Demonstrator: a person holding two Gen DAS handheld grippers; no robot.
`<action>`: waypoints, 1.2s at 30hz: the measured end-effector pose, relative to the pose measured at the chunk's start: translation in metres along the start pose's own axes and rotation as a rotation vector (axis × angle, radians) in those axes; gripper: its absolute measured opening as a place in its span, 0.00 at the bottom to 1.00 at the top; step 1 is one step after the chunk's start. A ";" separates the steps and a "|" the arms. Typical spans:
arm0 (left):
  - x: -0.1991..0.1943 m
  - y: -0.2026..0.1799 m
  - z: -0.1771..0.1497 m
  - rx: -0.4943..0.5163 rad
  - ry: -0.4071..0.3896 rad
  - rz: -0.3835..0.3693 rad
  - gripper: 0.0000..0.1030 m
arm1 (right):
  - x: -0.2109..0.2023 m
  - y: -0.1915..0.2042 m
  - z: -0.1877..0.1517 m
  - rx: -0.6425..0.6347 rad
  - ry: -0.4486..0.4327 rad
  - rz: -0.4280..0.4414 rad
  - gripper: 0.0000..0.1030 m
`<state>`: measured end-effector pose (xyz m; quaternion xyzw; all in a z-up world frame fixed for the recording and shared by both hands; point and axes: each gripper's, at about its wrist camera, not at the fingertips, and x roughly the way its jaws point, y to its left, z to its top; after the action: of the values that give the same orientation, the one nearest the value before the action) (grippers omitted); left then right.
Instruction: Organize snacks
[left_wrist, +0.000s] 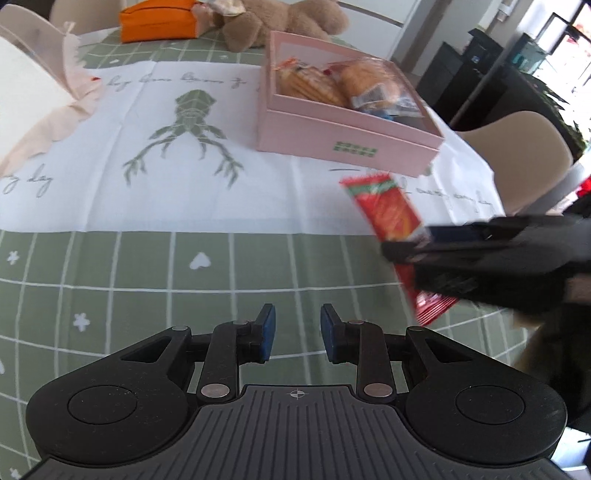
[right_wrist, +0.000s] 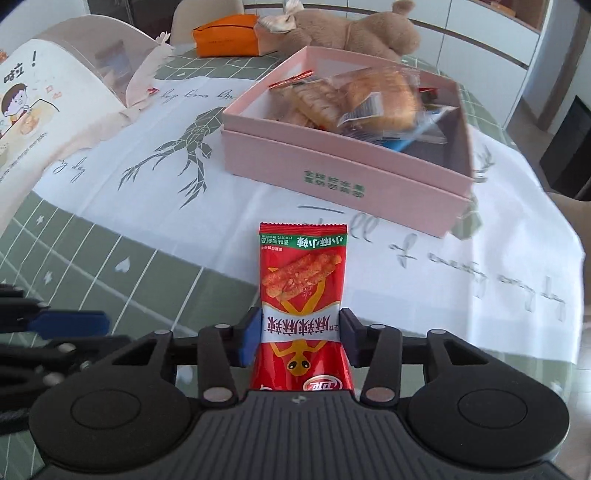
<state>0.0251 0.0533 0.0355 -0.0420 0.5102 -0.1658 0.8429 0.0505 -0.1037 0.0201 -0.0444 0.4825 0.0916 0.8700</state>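
The right gripper (right_wrist: 302, 341) is clamped on a red snack packet (right_wrist: 303, 295), which stands up between its two blue pads, gripped about halfway along so the top sticks out forward, lifted off the green checked tablecloth (right_wrist: 147, 273). The left gripper (left_wrist: 297, 334) hangs beside it with its fingers apart and nothing between them. Beyond the packet sits a pink box (right_wrist: 332, 166), open, with wrapped biscuits and cakes (right_wrist: 354, 99) inside. Farther back lie a brown teddy bear (right_wrist: 373, 31) and an orange pouch (right_wrist: 227, 37)
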 end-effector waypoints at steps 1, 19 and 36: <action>0.000 -0.002 0.001 0.002 -0.003 -0.014 0.29 | -0.009 -0.003 0.002 0.006 -0.005 -0.002 0.43; 0.012 0.008 0.014 0.018 -0.080 -0.031 0.29 | -0.027 -0.090 0.179 0.350 -0.225 0.147 0.67; 0.039 -0.017 -0.028 0.221 -0.281 0.109 0.39 | -0.012 -0.035 -0.059 0.252 -0.147 -0.067 0.67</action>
<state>0.0131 0.0271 -0.0062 0.0556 0.3676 -0.1674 0.9131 0.0024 -0.1497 -0.0011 0.0558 0.4232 0.0042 0.9043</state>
